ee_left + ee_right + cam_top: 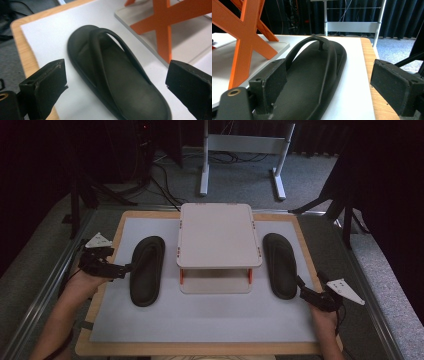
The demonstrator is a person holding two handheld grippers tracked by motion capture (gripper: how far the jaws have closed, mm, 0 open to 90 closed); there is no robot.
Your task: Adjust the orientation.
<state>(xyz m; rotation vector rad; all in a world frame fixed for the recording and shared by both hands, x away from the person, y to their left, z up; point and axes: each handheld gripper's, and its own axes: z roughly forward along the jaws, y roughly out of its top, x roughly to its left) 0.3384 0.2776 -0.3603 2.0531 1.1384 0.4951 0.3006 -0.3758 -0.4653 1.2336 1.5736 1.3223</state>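
Two black flip-flops lie flat on a white mat point(200, 315), one on each side of a small white two-level rack point(218, 240). My left gripper point(125, 269) is open at the outer edge of the left flip-flop point(147, 270). In the left gripper view that flip-flop point(107, 57) lies between the wide-apart jaws of the gripper point(116, 75), untouched. My right gripper point(301, 287) is open at the heel of the right flip-flop point(280, 265). In the right gripper view the sandal point(309, 67) lies between the spread jaws of the gripper point(329, 77), the left jaw close to its edge.
The mat lies on a wooden board point(100, 320) inside a metal-rimmed table. The rack's orange cross braces point(162, 25) point(244, 37) stand close beside each sandal. A white stand frame point(240, 150), dark tripod legs and cables are on the floor behind.
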